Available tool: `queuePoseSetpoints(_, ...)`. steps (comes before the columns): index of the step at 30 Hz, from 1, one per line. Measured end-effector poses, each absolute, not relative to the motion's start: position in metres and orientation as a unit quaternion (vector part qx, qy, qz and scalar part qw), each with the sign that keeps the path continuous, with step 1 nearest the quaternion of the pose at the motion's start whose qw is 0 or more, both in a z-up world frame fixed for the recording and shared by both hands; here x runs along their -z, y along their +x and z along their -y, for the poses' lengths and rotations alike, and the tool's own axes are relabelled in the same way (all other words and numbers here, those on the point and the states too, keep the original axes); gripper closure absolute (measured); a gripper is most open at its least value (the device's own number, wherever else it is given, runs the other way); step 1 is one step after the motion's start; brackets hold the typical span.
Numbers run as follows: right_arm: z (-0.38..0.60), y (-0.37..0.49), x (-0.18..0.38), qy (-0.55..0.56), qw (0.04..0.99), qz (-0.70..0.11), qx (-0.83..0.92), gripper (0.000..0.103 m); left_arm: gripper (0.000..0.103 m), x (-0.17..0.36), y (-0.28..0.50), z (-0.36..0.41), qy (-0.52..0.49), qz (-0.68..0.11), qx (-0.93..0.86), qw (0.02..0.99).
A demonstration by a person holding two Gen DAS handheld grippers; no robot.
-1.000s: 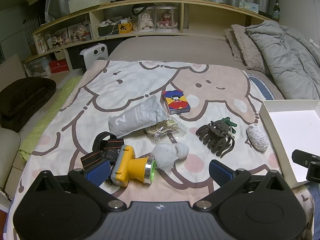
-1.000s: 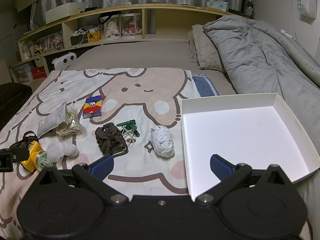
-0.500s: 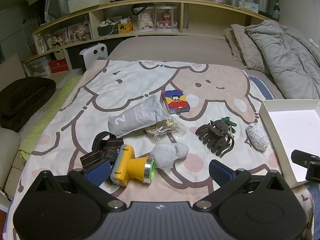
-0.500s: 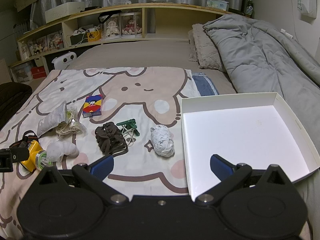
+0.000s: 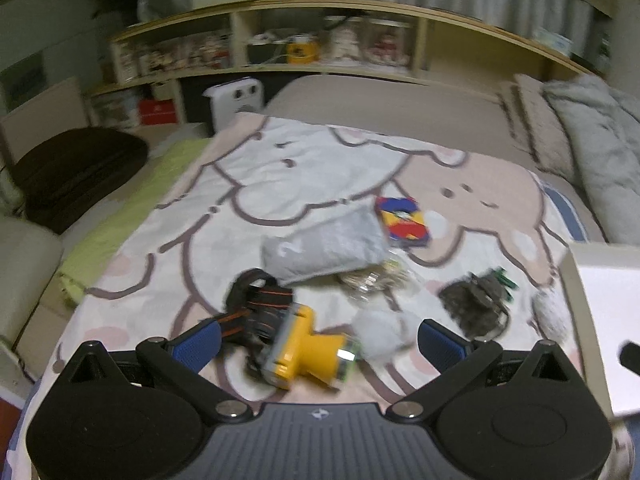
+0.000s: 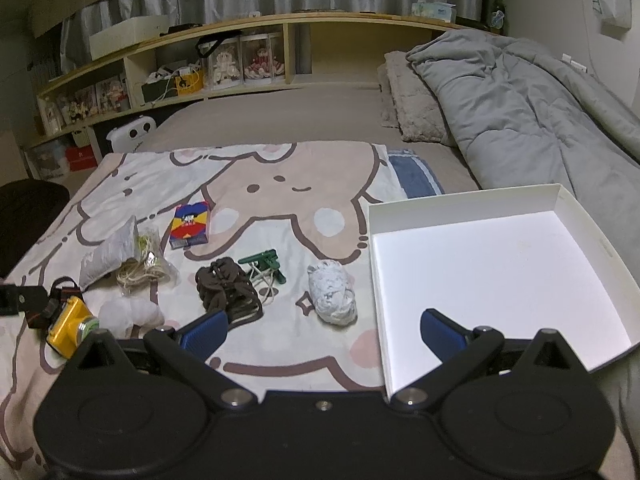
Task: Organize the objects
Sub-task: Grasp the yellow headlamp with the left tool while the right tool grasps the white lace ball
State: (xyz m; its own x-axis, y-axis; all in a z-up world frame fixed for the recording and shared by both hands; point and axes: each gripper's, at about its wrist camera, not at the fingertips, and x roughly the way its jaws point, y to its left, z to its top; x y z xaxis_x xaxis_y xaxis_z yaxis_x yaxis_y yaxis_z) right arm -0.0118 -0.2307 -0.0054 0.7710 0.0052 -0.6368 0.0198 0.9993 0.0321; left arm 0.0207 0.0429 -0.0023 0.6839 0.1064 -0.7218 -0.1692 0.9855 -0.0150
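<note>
A yellow headlamp [image 5: 304, 354] with a black strap lies between the wide-apart fingers of my left gripper [image 5: 320, 342], which is open; the view is blurred. Behind it lie a grey pouch [image 5: 324, 246], a clear bag of cord [image 5: 374, 278], a white wad [image 5: 380, 332], a colourful card box [image 5: 404, 222], a brown hair claw [image 5: 476, 306] and a white ball of string [image 6: 332, 292]. My right gripper [image 6: 324, 330] is open over the blanket, left of the white box [image 6: 576, 224], which holds nothing. In the right wrist view the headlamp [image 6: 68, 326] is at far left.
The things lie on a cartoon-print blanket [image 6: 280, 184] spread on a bed. A grey duvet [image 6: 520, 108] and a pillow [image 6: 416, 100] fill the far right. Shelves [image 6: 240, 64] with dolls run behind the bed. A dark cushion [image 5: 76, 172] lies beyond the left edge.
My left gripper has moved forward and to the left, so the headlamp now lies between its fingers and the view blurs. The right gripper has barely moved.
</note>
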Motion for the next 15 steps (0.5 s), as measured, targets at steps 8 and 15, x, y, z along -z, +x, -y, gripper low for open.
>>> queuePoseSetpoints(8, 0.230, 0.001, -0.003, 0.019, 0.949, -0.314, -0.001, 0.000, 0.000, -0.001, 0.041, -0.075, -0.058, -0.389, -0.119, 0.912)
queuePoseSetpoints(15, 0.236, 0.029, 0.001, 0.026, 0.951, -0.307, -0.020, 0.000, 0.000, 0.004, 0.065, -0.088, -0.026, -0.398, -0.116, 0.909)
